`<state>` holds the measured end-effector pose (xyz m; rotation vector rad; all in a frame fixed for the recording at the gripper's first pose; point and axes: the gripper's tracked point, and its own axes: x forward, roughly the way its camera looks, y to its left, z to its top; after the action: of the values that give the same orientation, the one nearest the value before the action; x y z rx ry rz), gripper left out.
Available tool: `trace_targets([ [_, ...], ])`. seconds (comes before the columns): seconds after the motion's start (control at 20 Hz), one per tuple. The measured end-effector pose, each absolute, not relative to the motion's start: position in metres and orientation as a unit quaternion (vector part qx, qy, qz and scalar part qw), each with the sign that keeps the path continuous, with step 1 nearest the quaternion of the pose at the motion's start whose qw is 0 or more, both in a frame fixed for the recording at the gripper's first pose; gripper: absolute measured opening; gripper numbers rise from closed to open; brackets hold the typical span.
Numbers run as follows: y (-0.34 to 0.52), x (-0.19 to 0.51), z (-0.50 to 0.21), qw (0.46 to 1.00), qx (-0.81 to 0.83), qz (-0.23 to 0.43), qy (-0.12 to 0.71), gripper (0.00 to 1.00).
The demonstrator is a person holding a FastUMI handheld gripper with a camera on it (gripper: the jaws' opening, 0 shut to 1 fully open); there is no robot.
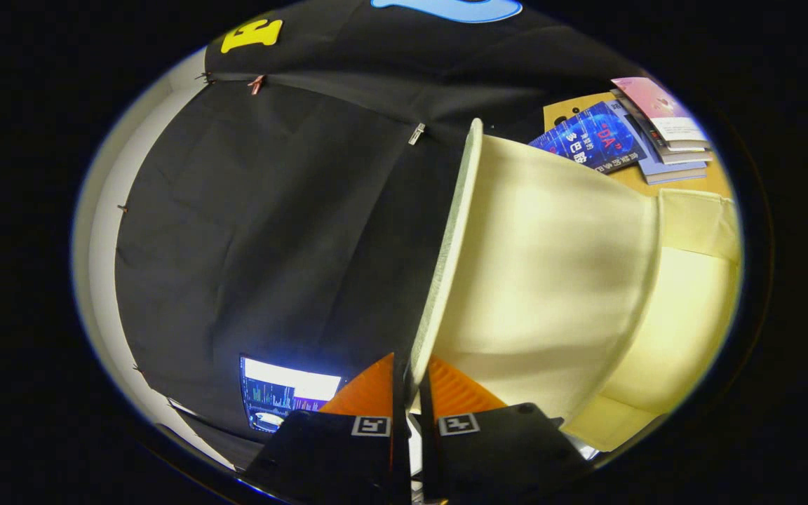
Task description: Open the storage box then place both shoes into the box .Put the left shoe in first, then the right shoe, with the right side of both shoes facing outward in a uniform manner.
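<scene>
The storage box's lid (544,280) is a pale cream fabric panel with a grey edge (449,245). It stands raised and runs away from the fingers. My gripper (411,389) is shut on the lid's near edge, with one finger on each face of the panel. Beyond the lid lies the box's cream inside (691,308). The view is rolled to one side.
A stack of books (628,133) lies on a tan surface (716,184) past the lid's far end. A lit screen (285,396) sits low beside the fingers, in front of the black cloth wall (271,224).
</scene>
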<state>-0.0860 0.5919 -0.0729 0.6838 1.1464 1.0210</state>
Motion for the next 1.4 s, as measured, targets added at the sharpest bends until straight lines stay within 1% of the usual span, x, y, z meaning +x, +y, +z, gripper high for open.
trace_targets([
  [0.05, 0.596, -0.084, -0.080, 0.671, 0.297, 0.445, 0.513, 0.14],
  [0.2, 0.583, -0.072, -0.082, 0.704, 0.285, 0.430, 0.489, 0.62],
  [0.3, 0.549, -0.065, -0.078, 0.733, 0.263, 0.421, 0.466, 0.95],
  [0.35, 0.531, -0.060, -0.077, 0.751, 0.251, 0.414, 0.450, 0.95],
  [0.4, 0.510, -0.051, -0.072, 0.770, 0.241, 0.404, 0.431, 0.98],
  [0.55, 0.428, -0.035, -0.062, 0.824, 0.206, 0.367, 0.380, 0.98],
  [0.8, 0.276, -0.015, -0.076, 0.891, 0.145, 0.267, 0.338, 0.98],
  [0.95, 0.195, -0.024, -0.116, 0.905, 0.109, 0.207, 0.354, 0.98],
  [1.1, 0.133, -0.034, -0.165, 0.906, 0.083, 0.165, 0.381, 0.98],
  [1.25, 0.091, -0.039, -0.212, 0.896, 0.073, 0.134, 0.416, 0.98],
  [1.4, 0.066, -0.038, -0.252, 0.888, 0.072, 0.121, 0.438, 0.99],
])
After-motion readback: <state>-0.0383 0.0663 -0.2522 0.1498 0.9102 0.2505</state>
